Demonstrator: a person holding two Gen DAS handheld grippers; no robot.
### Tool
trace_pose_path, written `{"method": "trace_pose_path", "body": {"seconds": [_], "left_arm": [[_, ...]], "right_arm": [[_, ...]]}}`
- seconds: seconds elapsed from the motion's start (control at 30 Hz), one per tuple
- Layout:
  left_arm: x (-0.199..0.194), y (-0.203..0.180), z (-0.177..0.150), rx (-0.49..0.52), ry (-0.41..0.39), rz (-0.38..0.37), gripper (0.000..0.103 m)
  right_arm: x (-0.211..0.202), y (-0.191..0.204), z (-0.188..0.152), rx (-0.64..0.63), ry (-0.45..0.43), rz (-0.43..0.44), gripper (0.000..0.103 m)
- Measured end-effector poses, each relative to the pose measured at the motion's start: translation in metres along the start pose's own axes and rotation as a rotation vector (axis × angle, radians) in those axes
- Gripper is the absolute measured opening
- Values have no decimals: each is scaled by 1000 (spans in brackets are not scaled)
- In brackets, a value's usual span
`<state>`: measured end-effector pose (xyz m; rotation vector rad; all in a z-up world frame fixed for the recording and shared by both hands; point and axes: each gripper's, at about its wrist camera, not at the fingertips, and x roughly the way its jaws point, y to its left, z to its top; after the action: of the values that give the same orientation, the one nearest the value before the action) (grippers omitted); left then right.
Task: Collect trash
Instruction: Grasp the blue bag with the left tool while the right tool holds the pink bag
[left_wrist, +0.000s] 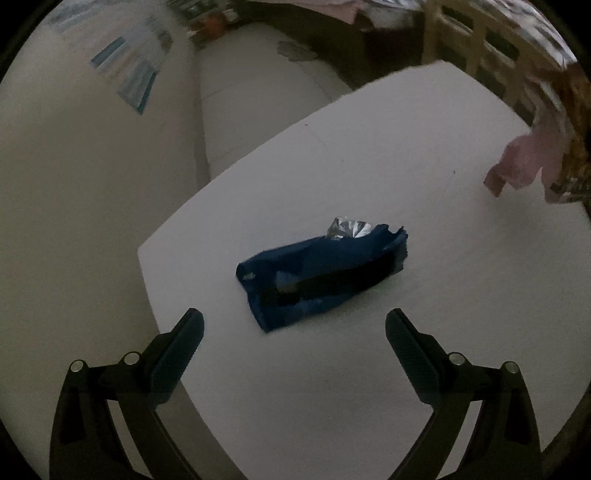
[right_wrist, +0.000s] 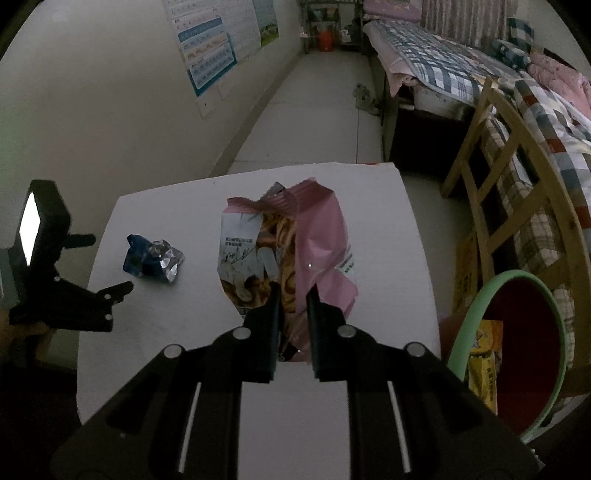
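Observation:
A crumpled dark blue wrapper (left_wrist: 321, 275) with silver foil inside lies on the white table (left_wrist: 369, 387). My left gripper (left_wrist: 295, 325) hovers over it, open, fingers spread on either side of its near end and nothing between them. My right gripper (right_wrist: 293, 291) is shut on the bottom edge of a pink snack bag (right_wrist: 317, 240), which hangs lifted above the table (right_wrist: 380, 229). The blue wrapper (right_wrist: 153, 258) shows at the left in the right wrist view, with the left gripper (right_wrist: 125, 288) beside it. The pink bag (left_wrist: 517, 162) appears blurred at the right edge of the left wrist view.
A bin (right_wrist: 517, 347) with a green rim and red inside stands right of the table, holding a yellow packet (right_wrist: 484, 358). A wooden chair (right_wrist: 517, 199) and a bed (right_wrist: 443, 70) are further right. A wall with posters (right_wrist: 210, 48) runs along the left.

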<state>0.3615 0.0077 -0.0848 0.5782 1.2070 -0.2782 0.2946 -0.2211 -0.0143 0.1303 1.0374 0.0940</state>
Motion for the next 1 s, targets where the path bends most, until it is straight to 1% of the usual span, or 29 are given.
{"method": "trace_pose_path", "body": {"seconds": [0.17,0.27,0.37,0.43,0.53,0.6,0.7,0.77,0.8,0.87,0.9,1.0], "left_arm": [[10,-7,12,121,5,26,93],[15,-7,17,152,7,10,92],[21,-3,22,161,10,-3,87],[24,0,24,148,10,-26,87],[28,4,26,126,12,-63,82],[30,9,27,101,14,-90,81],[32,16,27,58,16,-125,71],[33,19,26,30,18,-143,60],[34,18,25,13,23,-153,57],[36,20,22,-25,29,-173,48],[36,19,20,-38,27,-175,48],[30,23,12,-97,17,-189,40]], "right_arm": [[3,1,-2,-7,19,0,14],[6,2,-4,-9,32,3,14],[10,4,-5,-13,45,8,14],[13,6,-8,-16,52,10,14],[16,9,-10,-22,62,10,14],[17,10,-10,-26,66,8,14],[19,10,-10,-33,73,6,14],[20,10,-11,-37,78,3,14],[21,10,-11,-38,80,1,14],[22,11,-11,-39,83,-1,14],[22,12,-11,-40,84,-2,14],[23,14,-11,-42,87,-2,14]]}}
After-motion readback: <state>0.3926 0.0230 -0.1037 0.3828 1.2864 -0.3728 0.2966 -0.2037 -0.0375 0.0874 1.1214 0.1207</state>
